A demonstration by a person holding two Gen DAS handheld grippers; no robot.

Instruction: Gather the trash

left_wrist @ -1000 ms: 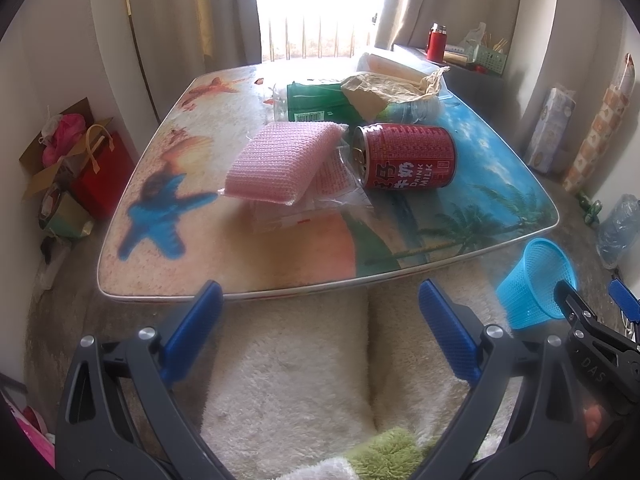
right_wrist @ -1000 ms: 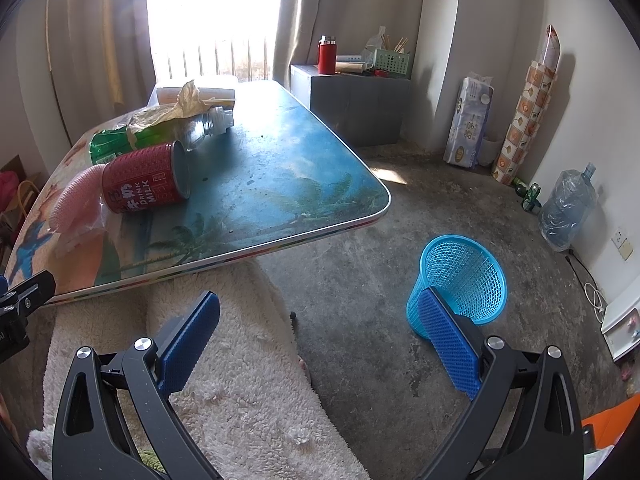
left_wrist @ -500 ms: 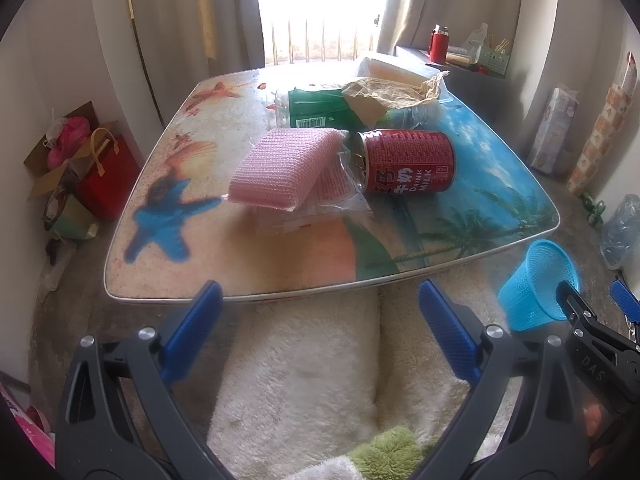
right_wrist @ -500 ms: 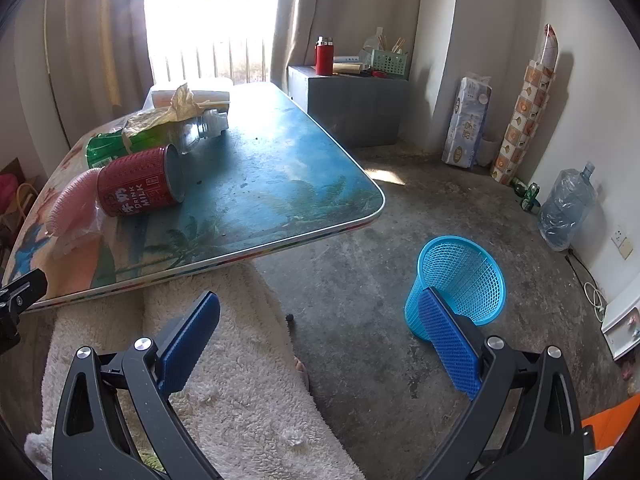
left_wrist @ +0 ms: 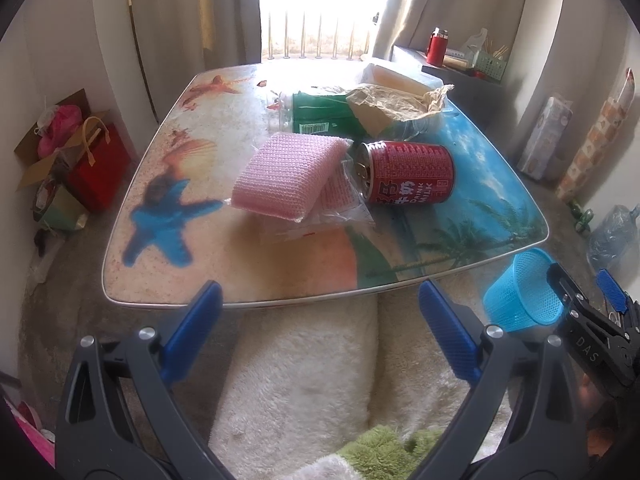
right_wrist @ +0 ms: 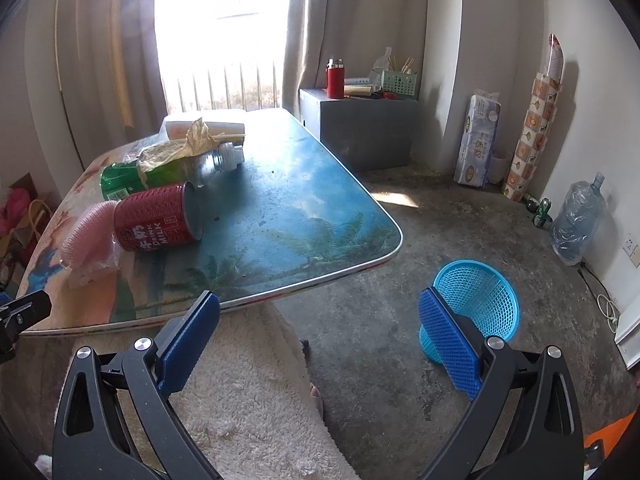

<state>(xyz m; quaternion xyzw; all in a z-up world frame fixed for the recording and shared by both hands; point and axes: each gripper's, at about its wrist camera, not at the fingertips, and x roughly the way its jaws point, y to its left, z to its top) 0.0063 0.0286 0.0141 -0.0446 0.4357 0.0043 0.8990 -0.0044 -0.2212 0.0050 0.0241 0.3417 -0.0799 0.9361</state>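
A: Bright window behind, and the beach-print worktop [left_wrist: 168, 200] sits low in front of you. What's on it?

B: Your trash is bunched mid-worktop: a red milk can [left_wrist: 406, 172] lying on its side, its open end touching a pink sponge in clear wrap [left_wrist: 288, 176] just to its left. Beyond them lies a green-labelled bottle [left_wrist: 324, 114] with crumpled brown paper [left_wrist: 396, 102] draped over it, and a white box [right_wrist: 206, 122] at the far edge.

A: And the bin?

B: Your blue mesh basket [right_wrist: 476, 292] stands on the concrete floor, right of the worktop's near right corner and well apart from the trash.

A: Hands?

B: Your left hand-held gripper [left_wrist: 320, 320] hovers at the near edge, jaws spread wide, holding nothing. Your right hand-held gripper [right_wrist: 320, 332] is equally wide apart and empty, its right finger overlapping the basket in view.
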